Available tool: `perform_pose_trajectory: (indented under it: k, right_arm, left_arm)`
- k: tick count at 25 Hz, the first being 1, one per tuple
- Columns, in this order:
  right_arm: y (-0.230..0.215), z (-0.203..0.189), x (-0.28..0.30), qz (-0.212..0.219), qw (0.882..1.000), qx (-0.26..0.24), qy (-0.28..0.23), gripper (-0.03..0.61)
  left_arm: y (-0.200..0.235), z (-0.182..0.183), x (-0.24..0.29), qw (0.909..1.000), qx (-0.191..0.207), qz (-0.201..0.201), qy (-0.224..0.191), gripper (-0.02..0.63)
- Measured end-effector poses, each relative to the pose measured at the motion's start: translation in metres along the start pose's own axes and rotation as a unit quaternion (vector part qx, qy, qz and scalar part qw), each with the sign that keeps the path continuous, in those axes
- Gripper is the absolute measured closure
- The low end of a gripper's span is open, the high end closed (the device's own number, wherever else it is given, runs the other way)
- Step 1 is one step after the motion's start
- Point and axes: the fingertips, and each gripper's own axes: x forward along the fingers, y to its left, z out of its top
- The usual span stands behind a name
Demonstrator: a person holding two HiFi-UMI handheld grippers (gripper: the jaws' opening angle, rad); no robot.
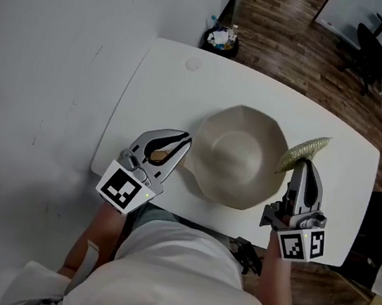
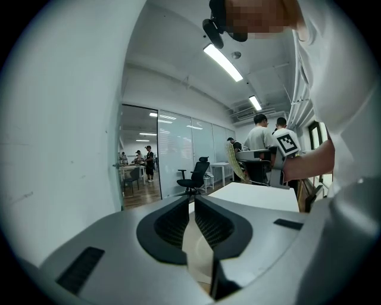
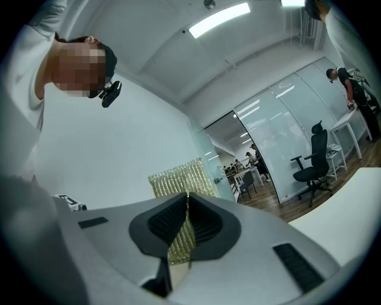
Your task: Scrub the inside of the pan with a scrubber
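A cream pan [image 1: 237, 155] with an angular rim sits in the middle of the white table [image 1: 167, 74]. My left gripper [image 1: 184, 142] is at its left edge, shut on the pan there. In the left gripper view the jaws [image 2: 192, 205] are closed on a thin cream piece of the pan [image 2: 199, 250]. My right gripper [image 1: 301, 165] is at the pan's right rim, shut on a gold-green mesh scrubber [image 1: 305, 151] that sticks out past its tips above the table. In the right gripper view the scrubber [image 3: 178, 179] stands upright between the closed jaws [image 3: 187, 205].
A small bin [image 1: 222, 40] with rubbish stands on the wooden floor beyond the table's far edge. A black office chair [image 1: 375, 41] is at the far right. A pale wall [image 1: 49, 56] runs along the left. The table's near edge lies close to my body.
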Motion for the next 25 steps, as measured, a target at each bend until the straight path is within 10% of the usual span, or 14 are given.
perform_pose_trajectory:
  k: [16,25]
  right_arm:
    - [-0.019,-0.042,0.027,0.021,0.999,0.012,0.047,0.552]
    - [-0.021,-0.063,0.042,0.035,0.997,0.020,0.062,0.552]
  left_arm:
    - [-0.004,-0.061,0.012,0.9911,0.035,-0.035,0.124,0.538]
    - [-0.031,-0.127,0.006,0.9564,0.086,-0.116,0.254,0.488]
